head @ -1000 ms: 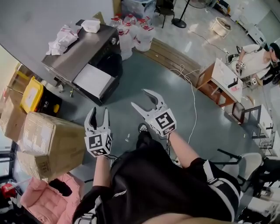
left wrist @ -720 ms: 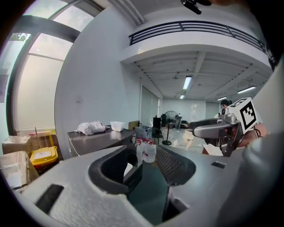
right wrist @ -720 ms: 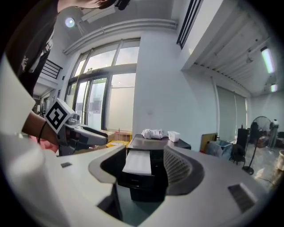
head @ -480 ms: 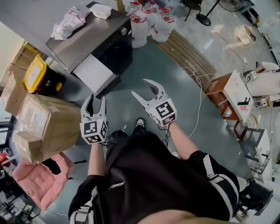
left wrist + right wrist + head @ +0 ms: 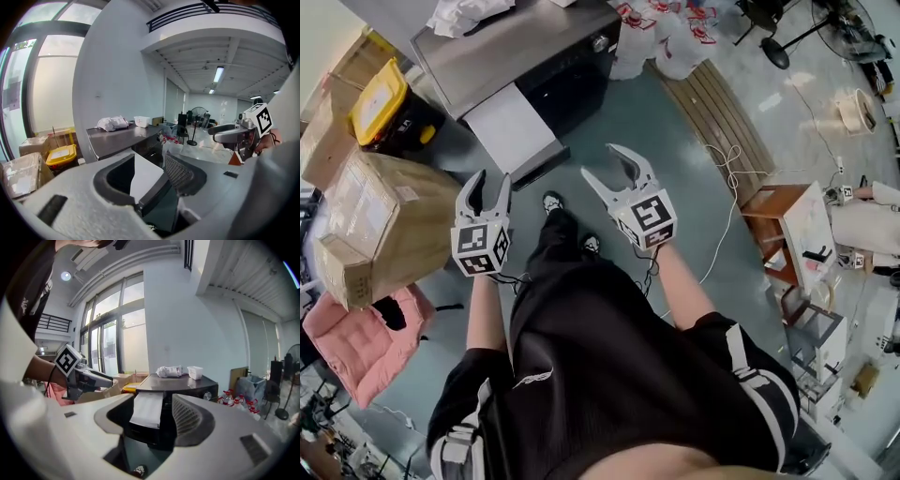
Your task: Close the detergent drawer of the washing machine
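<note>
The washing machine (image 5: 520, 52) is a dark grey box at the top of the head view, and its white detergent drawer (image 5: 514, 129) stands pulled out toward me. My left gripper (image 5: 485, 187) hangs in the air just below the drawer's front, short of it, jaws open and empty. To its right, my right gripper (image 5: 602, 169) is also open with nothing in it. The left gripper view shows the drawer (image 5: 146, 174) between the jaws, some way ahead. It lies likewise straight ahead in the right gripper view, where the drawer (image 5: 148, 408) juts from the machine (image 5: 187, 383).
White rags (image 5: 467, 13) lie on the machine's top. A cardboard box (image 5: 375, 220), a yellow-lidded bin (image 5: 380, 98) and a pink cushion (image 5: 352, 342) stand at the left. Bottles (image 5: 666, 33) stand at the back, with a white cable (image 5: 722, 178) and a wooden table (image 5: 787, 225) to the right.
Both grippers have moved forward toward the machine, and the drawer now lies much nearer the left gripper's tips. Both stay open and empty.
</note>
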`<state>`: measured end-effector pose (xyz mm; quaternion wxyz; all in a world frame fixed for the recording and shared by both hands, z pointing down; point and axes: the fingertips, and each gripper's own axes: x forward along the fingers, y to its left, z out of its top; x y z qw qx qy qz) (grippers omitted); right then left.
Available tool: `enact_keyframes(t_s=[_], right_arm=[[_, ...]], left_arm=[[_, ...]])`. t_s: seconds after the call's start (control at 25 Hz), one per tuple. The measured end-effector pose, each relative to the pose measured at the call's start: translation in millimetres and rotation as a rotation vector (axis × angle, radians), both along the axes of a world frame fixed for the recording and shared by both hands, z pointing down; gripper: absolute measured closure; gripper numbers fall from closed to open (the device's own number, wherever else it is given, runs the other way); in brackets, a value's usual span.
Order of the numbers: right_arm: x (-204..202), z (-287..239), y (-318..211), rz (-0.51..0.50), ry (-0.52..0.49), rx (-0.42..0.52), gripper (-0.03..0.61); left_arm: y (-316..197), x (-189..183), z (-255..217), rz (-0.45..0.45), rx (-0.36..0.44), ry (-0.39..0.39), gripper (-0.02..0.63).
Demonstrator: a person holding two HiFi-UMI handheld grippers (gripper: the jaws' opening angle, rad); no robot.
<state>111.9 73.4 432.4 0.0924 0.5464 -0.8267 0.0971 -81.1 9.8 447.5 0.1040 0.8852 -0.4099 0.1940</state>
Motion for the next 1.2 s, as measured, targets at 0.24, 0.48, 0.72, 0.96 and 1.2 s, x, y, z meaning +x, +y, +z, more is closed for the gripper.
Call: enact_keyframes(t_s=[0.24,0.48,0.72,0.96,1.2], right_arm=[[-1.8,7.5,-61.3,-0.040,0.046,-0.029,0.319],[-12.5,18.1,-127.3,-0.084,0.100,-0.100,0.321],[-28.9,37.8,-154.0,-0.132,0.137,-0.176,0.324],[-43.4,61.5,-165.7,-0.267,0.175,-0.227,0.334],[-64.7,88.7,-169.0,-0.456,0.184,-0.309,0.354]], left_arm=[[-66.2,-9.3,11.5,-0.030,-0.016,0.021,0.410],[-128.3,-7.2,25.1,-0.002,-0.055,0.055,0.407],[-148.3,-8.3,51.8,0.044,-0.115,0.043,0.402],[-137.6,-7.5,82.3,0.068,-0.185,0.000,0.402],[-118.7,-19.8,111.9,0.000,-0.263,-0.013,0.400]])
